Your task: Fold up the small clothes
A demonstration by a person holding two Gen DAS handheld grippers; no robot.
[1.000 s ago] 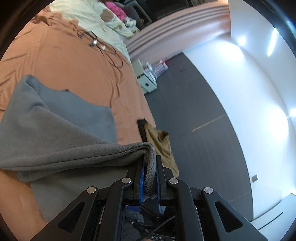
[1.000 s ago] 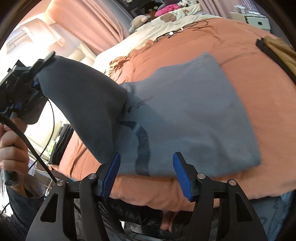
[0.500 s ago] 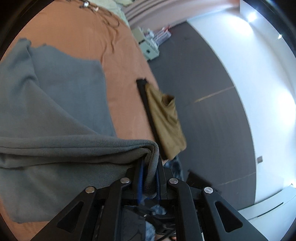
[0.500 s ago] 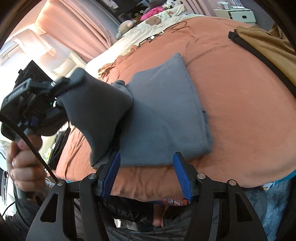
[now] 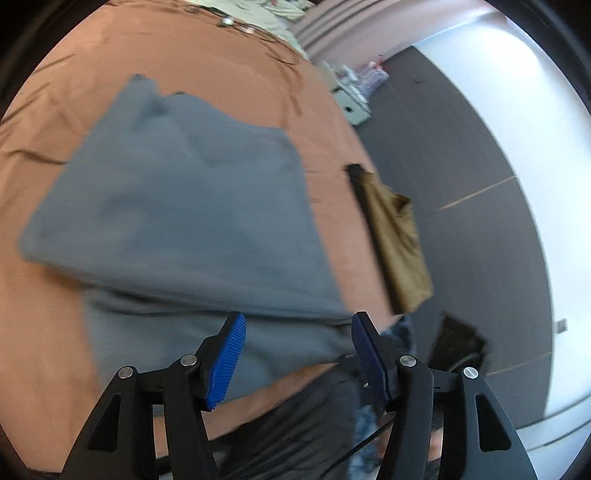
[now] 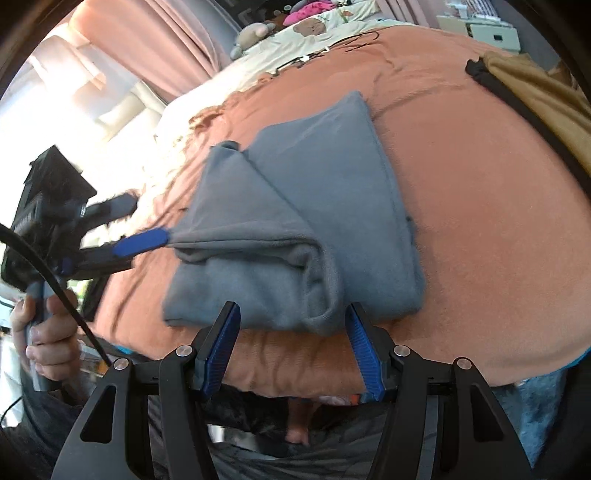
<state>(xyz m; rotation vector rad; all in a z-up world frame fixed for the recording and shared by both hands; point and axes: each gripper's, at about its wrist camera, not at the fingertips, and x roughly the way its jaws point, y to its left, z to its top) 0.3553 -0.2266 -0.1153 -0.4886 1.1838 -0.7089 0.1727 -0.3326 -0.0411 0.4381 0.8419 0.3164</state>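
Lying folded on the near part of the orange bedsheet (image 6: 480,229), the soft grey fleece garment (image 6: 332,206) was free, because both the left gripper (image 5: 297,347) and right gripper (image 6: 293,343) stood wide apart, holding nothing.

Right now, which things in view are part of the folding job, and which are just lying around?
Part of the job:
- grey garment, folded over on the orange bedspread
- left gripper, open
- right gripper, open

Just lying about:
- mustard-brown cloth at the bed's edge
- cables
- stuffed toy
- white storage unit
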